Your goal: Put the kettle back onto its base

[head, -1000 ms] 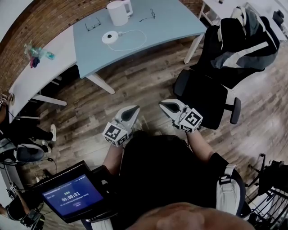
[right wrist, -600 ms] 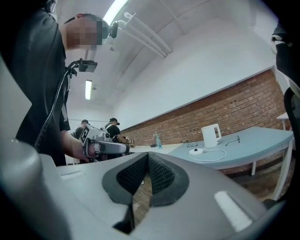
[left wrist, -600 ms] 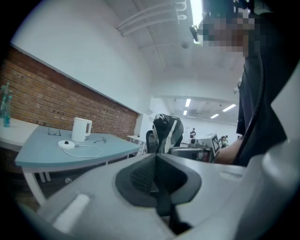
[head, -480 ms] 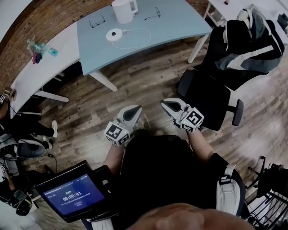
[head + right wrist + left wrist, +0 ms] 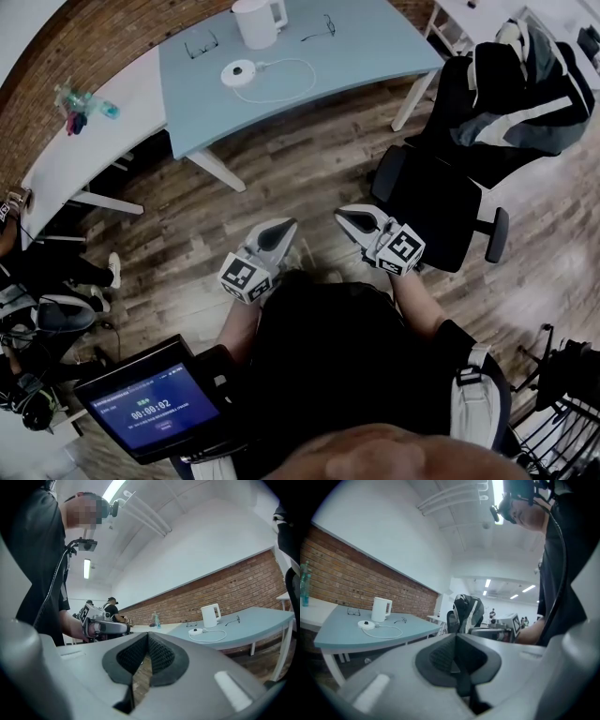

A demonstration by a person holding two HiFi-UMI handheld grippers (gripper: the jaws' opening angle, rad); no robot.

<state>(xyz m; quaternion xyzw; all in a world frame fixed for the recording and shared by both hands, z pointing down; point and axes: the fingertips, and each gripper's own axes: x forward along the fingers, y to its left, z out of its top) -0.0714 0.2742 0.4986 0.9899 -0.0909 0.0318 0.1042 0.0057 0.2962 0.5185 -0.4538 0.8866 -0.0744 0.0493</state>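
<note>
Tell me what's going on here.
A person stands back from the table, holding the left gripper and right gripper level in front of them, both shut and empty. The kettle stands on the table beside its base, not on it. Neither gripper is near the kettle, so the job has not begun.

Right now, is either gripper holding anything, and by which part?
Nothing is held. The left gripper and right gripper are both shut and empty; the kettle stands on the table, apart from its base.
</note>
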